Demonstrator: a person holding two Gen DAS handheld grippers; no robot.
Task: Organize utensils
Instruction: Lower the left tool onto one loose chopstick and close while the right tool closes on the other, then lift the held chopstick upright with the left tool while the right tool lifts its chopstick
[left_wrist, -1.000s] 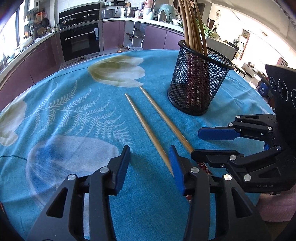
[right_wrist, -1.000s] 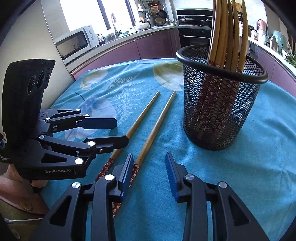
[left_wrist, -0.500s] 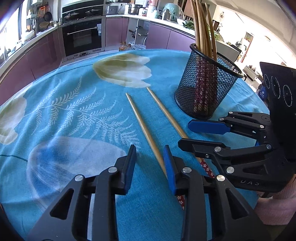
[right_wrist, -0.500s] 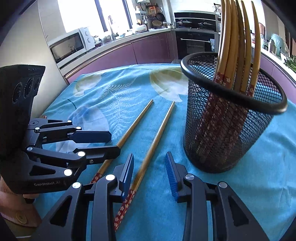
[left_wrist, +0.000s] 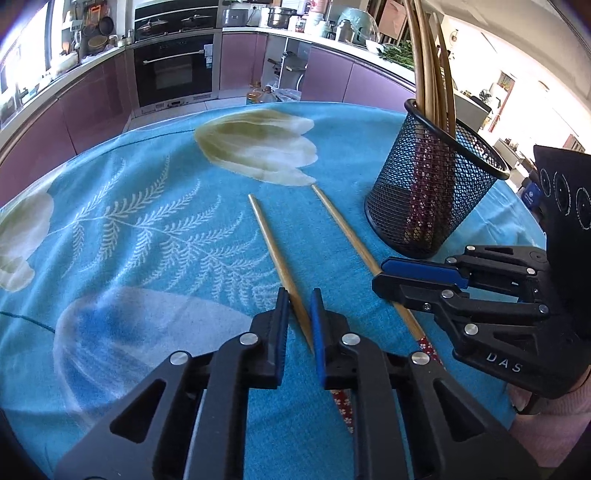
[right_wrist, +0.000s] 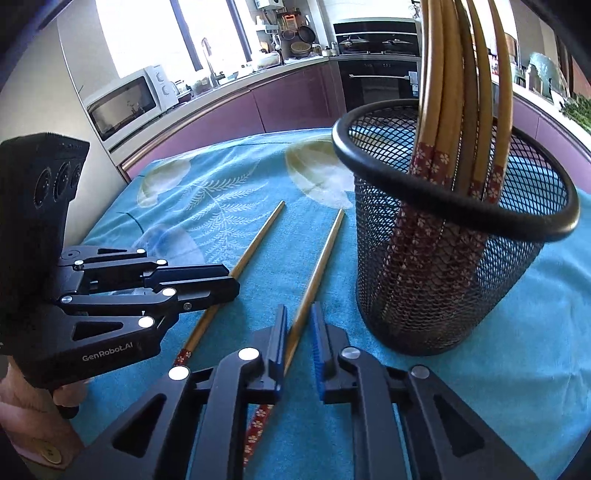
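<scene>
1. Two loose chopsticks lie on the table's blue flowered cloth (left_wrist: 155, 206), near the near edge, long axes almost parallel, running from the near edge toward the middle.
2. Left chopstick (left_wrist: 275, 254): thin plain tip points away toward the far side; thick red-patterned end sits nearest the near edge, under the gripper body.
3. Right chopstick (right_wrist: 317, 258): same heading, tip away, red flower-pattern end toward the near edge; slightly splayed from the other, tips wider apart in the left wrist view.
4. The two sticks lie apart, not touching.
5. Left gripper (left_wrist: 297, 317): blue pads pressed in on the left chopstick, pinching its shaft about halfway along the wooden part.
6. Right gripper (right_wrist: 299, 332): pads closed in on the right chopstick, pinching it just ahead of the red section.
7. Both grippers sit side by side, each angled down at the cloth; a hand (right_wrist: 22, 398) is partly visible under the left one.
8. Black mesh holder (right_wrist: 454, 266) stands upright just beside the right chopstick, toward the table's right edge, not touching it.
9. A bundle of chopsticks (right_wrist: 461, 92) stands in the holder, red ends down, tips up, leaning a little.
10. Beyond the table: purple cabinets, oven (left_wrist: 173, 74), microwave (right_wrist: 125, 103).
</scene>
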